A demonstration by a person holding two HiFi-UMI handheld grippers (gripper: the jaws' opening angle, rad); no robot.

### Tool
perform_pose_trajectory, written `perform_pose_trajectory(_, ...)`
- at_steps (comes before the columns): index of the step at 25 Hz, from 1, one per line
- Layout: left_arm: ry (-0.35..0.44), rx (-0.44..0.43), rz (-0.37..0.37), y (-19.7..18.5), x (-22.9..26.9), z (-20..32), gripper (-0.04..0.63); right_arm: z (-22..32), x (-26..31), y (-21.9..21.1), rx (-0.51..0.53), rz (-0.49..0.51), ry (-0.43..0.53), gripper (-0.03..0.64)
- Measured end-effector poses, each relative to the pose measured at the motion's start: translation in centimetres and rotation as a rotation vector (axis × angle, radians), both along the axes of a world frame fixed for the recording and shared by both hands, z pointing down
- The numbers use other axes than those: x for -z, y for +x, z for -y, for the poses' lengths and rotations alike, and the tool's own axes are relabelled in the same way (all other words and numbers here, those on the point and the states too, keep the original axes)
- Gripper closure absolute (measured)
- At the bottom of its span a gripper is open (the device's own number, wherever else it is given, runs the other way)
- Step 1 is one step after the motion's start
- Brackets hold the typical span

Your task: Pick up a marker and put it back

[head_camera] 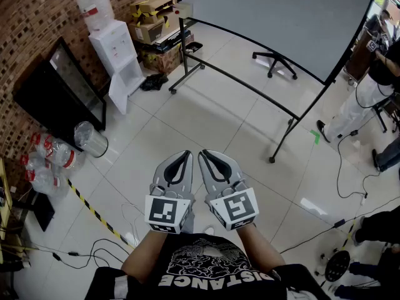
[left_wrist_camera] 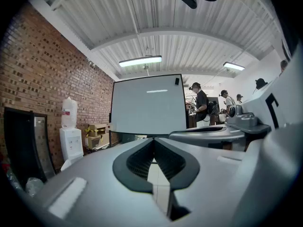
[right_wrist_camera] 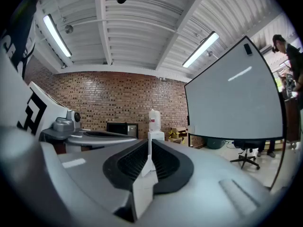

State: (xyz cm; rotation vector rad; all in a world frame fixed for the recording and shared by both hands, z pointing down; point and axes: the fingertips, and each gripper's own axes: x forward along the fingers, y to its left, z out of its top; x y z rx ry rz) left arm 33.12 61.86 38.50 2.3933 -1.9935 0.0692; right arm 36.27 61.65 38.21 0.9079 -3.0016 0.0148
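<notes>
No marker shows in any view. A large whiteboard [head_camera: 275, 17] on a black wheeled stand fills the upper right of the head view, and it also appears ahead as the whiteboard [left_wrist_camera: 147, 105] and at the right as the whiteboard [right_wrist_camera: 232, 103]. My left gripper [head_camera: 187, 153] and right gripper [head_camera: 202, 153] are held side by side close to the person's chest, above the tiled floor. Both are shut with nothing between the jaws, as the left gripper [left_wrist_camera: 154, 139] and right gripper [right_wrist_camera: 149, 141] show in their own views. The whiteboard's tray is not visible.
A water dispenser [head_camera: 115, 55], cardboard boxes [head_camera: 156, 24], a black screen [head_camera: 59, 99] and plastic bottles [head_camera: 47, 158] line the brick wall at the left. Yellow-black tape [head_camera: 94, 212] and cables cross the floor. A chair base [head_camera: 275, 61] stands behind the board. A person [head_camera: 369, 86] stands at the right.
</notes>
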Motion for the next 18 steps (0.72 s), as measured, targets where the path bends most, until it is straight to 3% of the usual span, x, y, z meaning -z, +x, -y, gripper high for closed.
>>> perform_pose_trajectory(10, 0.023, -0.002, -0.019, -4.2, -0.1, 8.2, 0.588, 7.8, 0.1, -4.7, 0.006, -0.003, 0.006, 0.609)
perform_pose_trajectory(18, 0.019, -0.008, -0.043, -11.5, 0.5, 16.7, 0.584, 16.2, 0.5, -11.7, -0.019, -0.038, 0.002, 0.609)
